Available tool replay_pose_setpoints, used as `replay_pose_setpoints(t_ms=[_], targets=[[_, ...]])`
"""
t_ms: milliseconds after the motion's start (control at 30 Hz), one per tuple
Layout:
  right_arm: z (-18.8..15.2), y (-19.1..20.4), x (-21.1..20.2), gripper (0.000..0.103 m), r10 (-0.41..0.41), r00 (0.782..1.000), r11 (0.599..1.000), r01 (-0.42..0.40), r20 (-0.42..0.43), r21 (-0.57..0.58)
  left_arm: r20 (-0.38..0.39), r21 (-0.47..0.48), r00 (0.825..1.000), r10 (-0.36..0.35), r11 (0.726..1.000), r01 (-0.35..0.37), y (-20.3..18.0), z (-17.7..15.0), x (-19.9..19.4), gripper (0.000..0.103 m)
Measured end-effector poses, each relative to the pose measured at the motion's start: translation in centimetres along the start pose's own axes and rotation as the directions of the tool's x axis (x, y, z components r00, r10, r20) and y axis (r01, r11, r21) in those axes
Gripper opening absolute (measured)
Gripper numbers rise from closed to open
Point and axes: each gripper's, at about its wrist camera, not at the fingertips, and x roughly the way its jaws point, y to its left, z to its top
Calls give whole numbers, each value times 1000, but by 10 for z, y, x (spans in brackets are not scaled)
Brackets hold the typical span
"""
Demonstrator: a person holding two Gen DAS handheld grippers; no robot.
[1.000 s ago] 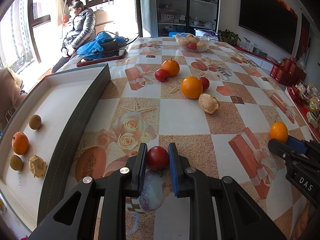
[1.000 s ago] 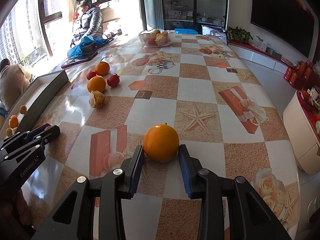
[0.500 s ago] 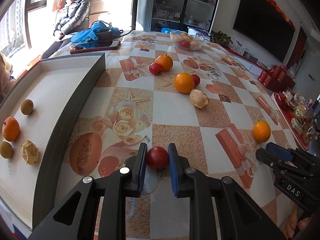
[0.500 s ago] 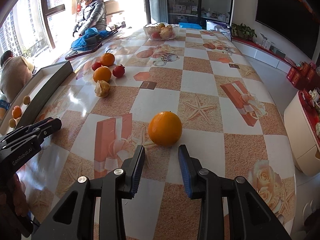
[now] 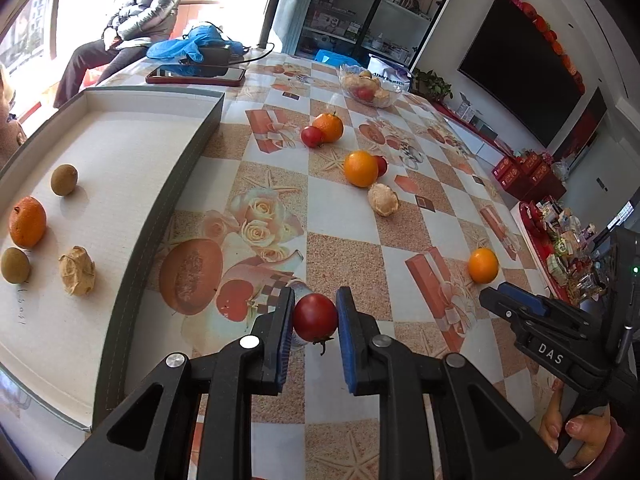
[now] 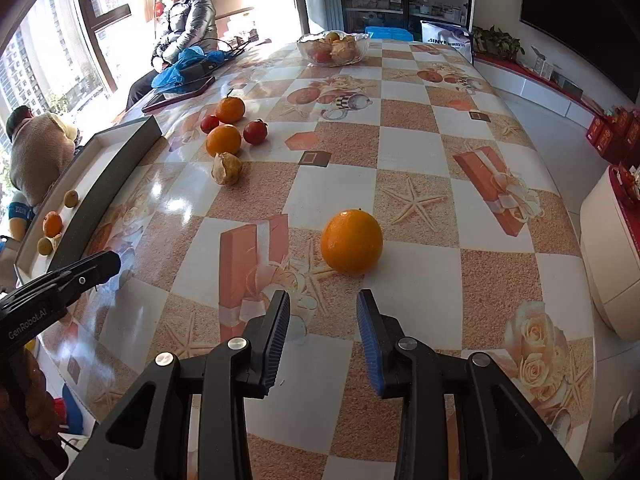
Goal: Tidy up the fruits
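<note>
My left gripper (image 5: 315, 316) is shut on a small red fruit (image 5: 315, 317), held above the patterned tablecloth. Left of it lies a shallow grey-walled tray (image 5: 168, 208) holding an orange (image 5: 27, 221), two brown round fruits and a crinkled tan one (image 5: 77, 271). My right gripper (image 6: 323, 322) stands open with nothing between its blue pads; a big orange (image 6: 351, 246) rests on the table just beyond its tips. The same orange (image 5: 483, 265) and the right gripper's side (image 5: 532, 320) show in the left wrist view.
Further back on the table lie two oranges (image 5: 360, 168), red fruits (image 5: 312, 136) and a tan husked fruit (image 5: 383, 199). A glass bowl of fruit (image 6: 333, 49) stands at the far end, a phone (image 5: 196, 75) and blue bag at the far left. A person (image 6: 185, 28) sits by the window.
The left gripper has risen and tilted with the red fruit in it, so more of the tray shows. The right gripper has drawn back from the orange, which now lies beyond its tips.
</note>
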Motion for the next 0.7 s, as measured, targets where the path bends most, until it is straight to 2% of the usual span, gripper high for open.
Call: replay_pose_setpoints(t_ms=[67, 100, 133, 167, 233, 333, 400, 467, 500, 533, 700], targets=[[4, -3, -4, 38, -36, 999, 999, 37, 30, -2, 14, 12, 1000, 18, 1000, -18, 1, 1, -4, 23], [6, -6, -5, 57, -47, 998, 999, 47, 38, 3, 17, 16, 1000, 21, 1000, -22, 0, 1, -5, 23], [9, -8, -6, 83, -52, 997, 999, 52, 48, 10, 16, 17, 1000, 21, 1000, -22, 0, 1, -6, 23], [11, -10, -7, 87, -53, 996, 999, 53, 64, 12, 13, 17, 1000, 21, 1000, -21, 0, 1, -5, 23], [18, -8, -4, 87, -67, 995, 998, 67, 71, -6, 8, 18, 1000, 20, 1000, -20, -1, 1, -4, 23], [28, -6, 12, 86, -84, 996, 996, 84, 31, -14, 4, 20, 1000, 24, 1000, -24, -1, 0, -6, 23], [32, -7, 24, 68, -69, 998, 998, 69, -11, -1, 6, 21, 1000, 27, 999, -27, -1, 1, -7, 23], [34, -9, 35, 59, -54, 997, 998, 55, -51, 20, 8, 22, 999, 33, 999, -33, 0, 2, -10, 23], [34, -9, 38, 46, -61, 996, 998, 63, -63, 27, 9, 23, 999, 36, 999, -36, 0, 3, -11, 23], [35, -9, 37, 38, -71, 996, 997, 72, -53, 24, 11, 24, 999, 40, 999, -40, 2, 4, -13, 23], [36, -4, 35, 36, -26, 997, 999, 29, -77, 34, 16, 20, 998, 54, 998, -55, 11, 11, -23, 23]])
